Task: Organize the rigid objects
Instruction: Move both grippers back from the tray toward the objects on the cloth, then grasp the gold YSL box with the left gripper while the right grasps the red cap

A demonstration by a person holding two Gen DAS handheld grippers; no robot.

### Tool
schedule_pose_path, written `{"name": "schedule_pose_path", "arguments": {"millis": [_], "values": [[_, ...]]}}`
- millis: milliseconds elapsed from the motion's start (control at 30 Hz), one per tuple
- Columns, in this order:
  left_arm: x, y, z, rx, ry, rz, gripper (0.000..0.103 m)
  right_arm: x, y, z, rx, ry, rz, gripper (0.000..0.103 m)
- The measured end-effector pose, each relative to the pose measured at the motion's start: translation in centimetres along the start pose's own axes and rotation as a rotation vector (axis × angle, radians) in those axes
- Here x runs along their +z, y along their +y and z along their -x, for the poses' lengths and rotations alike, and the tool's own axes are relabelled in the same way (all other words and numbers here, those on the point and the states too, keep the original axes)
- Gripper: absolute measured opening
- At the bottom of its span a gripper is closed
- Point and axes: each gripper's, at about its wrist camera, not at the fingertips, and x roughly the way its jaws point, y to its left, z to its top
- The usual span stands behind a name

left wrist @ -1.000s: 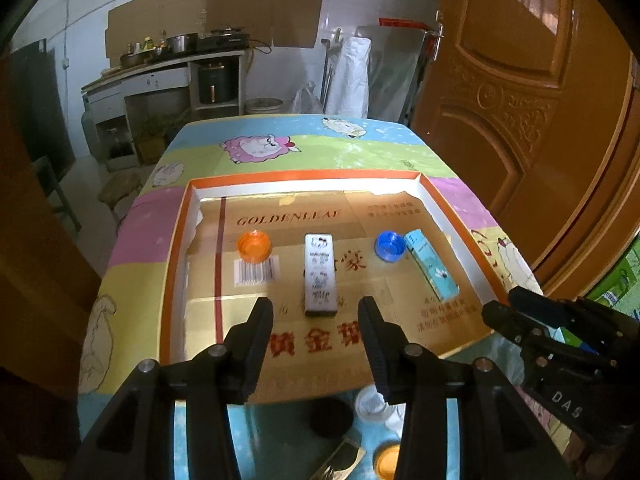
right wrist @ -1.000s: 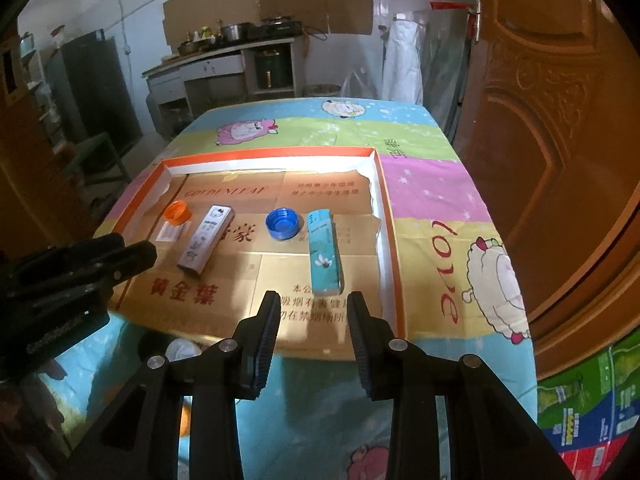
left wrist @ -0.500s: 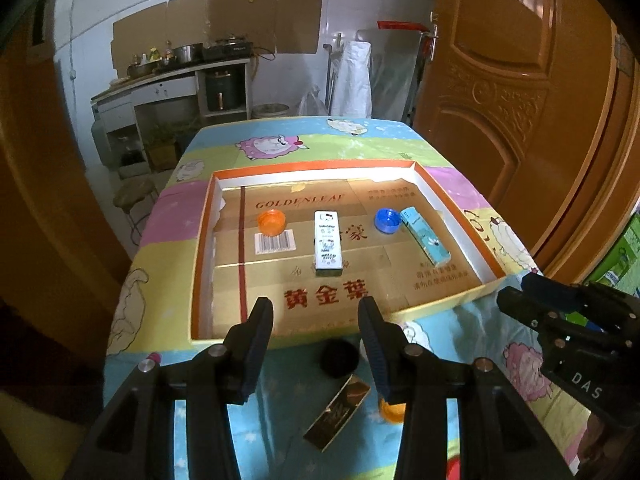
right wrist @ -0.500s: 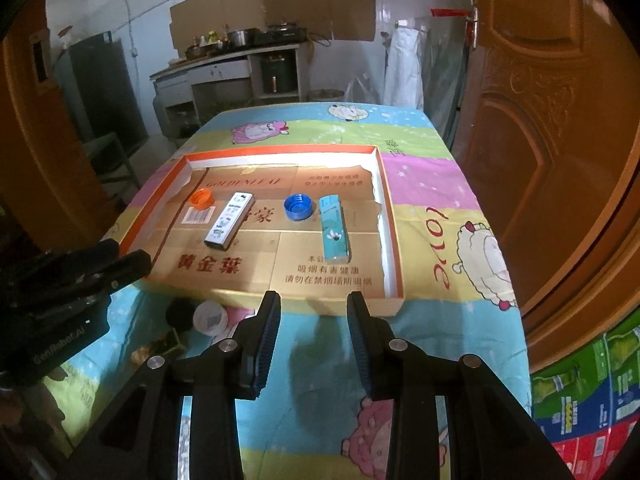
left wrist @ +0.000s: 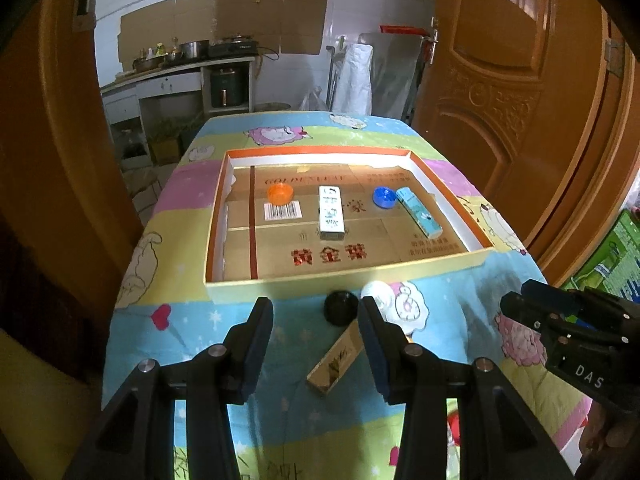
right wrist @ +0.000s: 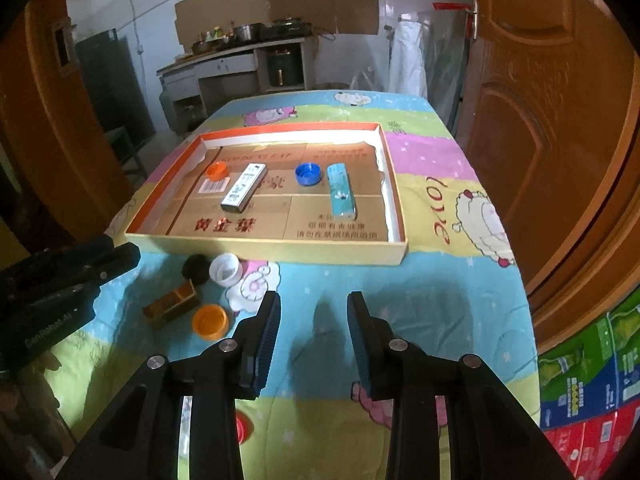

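Four things lie in my cardboard tray (right wrist: 280, 246): two round caps, orange (right wrist: 217, 170) and blue (right wrist: 307, 173), and two slim boxes, white (right wrist: 244, 187) and teal (right wrist: 341, 191). Three caps and one brown box (right wrist: 171, 304) sit before it on the bench (right wrist: 432, 280). Both grippers' fingers, left (left wrist: 316, 330) and right (right wrist: 313, 324), gape empty.

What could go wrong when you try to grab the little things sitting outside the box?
The black cap, white cap, gold box and loose orange cap sit crowded together, so grabbing one might knock another. The left gripper hovers right beside them, while the right gripper could bump it.
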Motion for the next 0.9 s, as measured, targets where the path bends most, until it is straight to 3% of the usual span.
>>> {"name": "schedule_pose_path", "arguments": {"millis": [467, 633, 733, 767, 833, 900], "values": [[-3.2, -1.0, -3.1, -0.138, 0.09, -0.131, 0.044, -2.4, 0.0, -0.1, 0.005, 0.035, -0.009, 0.036], [-3.3, -0.7, -5.1, -0.152, 0.137, -0.137, 0.044, -2.7, -0.1, -0.2, 0.008, 0.043, -0.016, 0.036], [-3.6, -0.8, -5.3, -0.153, 0.12, -0.159, 0.044, -3.3, -0.2, -0.3, 0.025, 0.059, -0.016, 0.036], [-3.7, -0.9, -5.3, -0.149, 0.114, -0.168, 0.043, -3.5, -0.2, -0.3, 0.029, 0.062, -0.016, 0.036], [-4.0, -1.1, -5.1, -0.121, 0.105, -0.187, 0.029, -4.1, -0.2, -0.3, 0.041, 0.071, -0.009, 0.036], [-4.2, -1.0, -4.8, -0.105, 0.097, -0.191, 0.024, -5.0, -0.3, -0.2, 0.048, 0.077, 0.011, 0.036]]}}
